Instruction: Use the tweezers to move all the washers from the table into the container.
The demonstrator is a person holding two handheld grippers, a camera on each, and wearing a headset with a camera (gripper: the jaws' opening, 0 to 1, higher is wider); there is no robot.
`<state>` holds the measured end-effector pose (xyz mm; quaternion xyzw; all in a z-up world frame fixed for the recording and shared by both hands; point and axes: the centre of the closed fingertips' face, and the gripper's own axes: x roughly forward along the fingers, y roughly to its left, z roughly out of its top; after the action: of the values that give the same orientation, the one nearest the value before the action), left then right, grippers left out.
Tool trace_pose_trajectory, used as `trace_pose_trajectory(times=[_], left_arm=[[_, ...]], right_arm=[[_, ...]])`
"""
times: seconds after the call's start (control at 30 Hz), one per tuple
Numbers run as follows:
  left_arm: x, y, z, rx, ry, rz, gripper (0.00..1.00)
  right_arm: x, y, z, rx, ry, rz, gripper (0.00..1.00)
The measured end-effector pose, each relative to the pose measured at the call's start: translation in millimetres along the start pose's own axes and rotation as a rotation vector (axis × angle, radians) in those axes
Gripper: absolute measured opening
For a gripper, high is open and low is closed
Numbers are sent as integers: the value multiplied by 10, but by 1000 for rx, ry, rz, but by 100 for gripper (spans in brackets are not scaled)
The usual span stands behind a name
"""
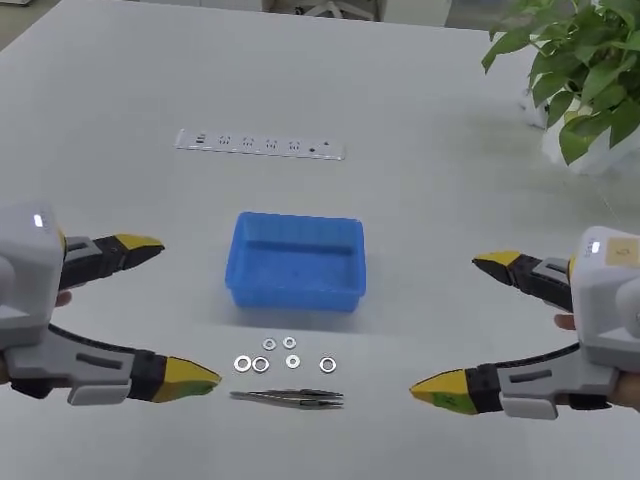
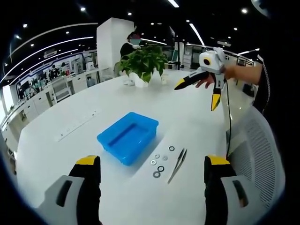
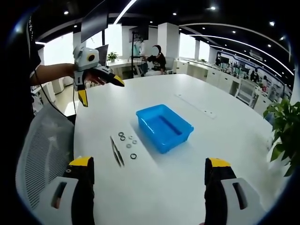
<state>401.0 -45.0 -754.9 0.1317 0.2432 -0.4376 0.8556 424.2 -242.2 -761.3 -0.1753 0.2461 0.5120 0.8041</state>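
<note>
Tweezers (image 1: 288, 397) not yet picked up, so grasping them is judged the step in hand. They should be taken mid-length by one gripper, approached low & level w/ the table (image 1: 430, 150), so the washers (image 1: 283, 357) just behind aren't knocked. Left gripper (image 1: 188, 310) & right gripper (image 1: 446, 325) are held wide apart, nothing clamped. Tweezers: slim, silvery, laid flat betw. the grippers, nr six small washers in front of the blue container (image 1: 297, 292).
</note>
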Motion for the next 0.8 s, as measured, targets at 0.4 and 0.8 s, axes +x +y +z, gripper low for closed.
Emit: trace_pose_trajectory(times=[0.4,0.8], left_arm=[[108,-126,-148,29,49,-38,91],[228,-234,-344,72,101,-87,82]], right_arm=[[113,53,-70,-58,40,31,95],[278,207,-138,-114,72,85,87]])
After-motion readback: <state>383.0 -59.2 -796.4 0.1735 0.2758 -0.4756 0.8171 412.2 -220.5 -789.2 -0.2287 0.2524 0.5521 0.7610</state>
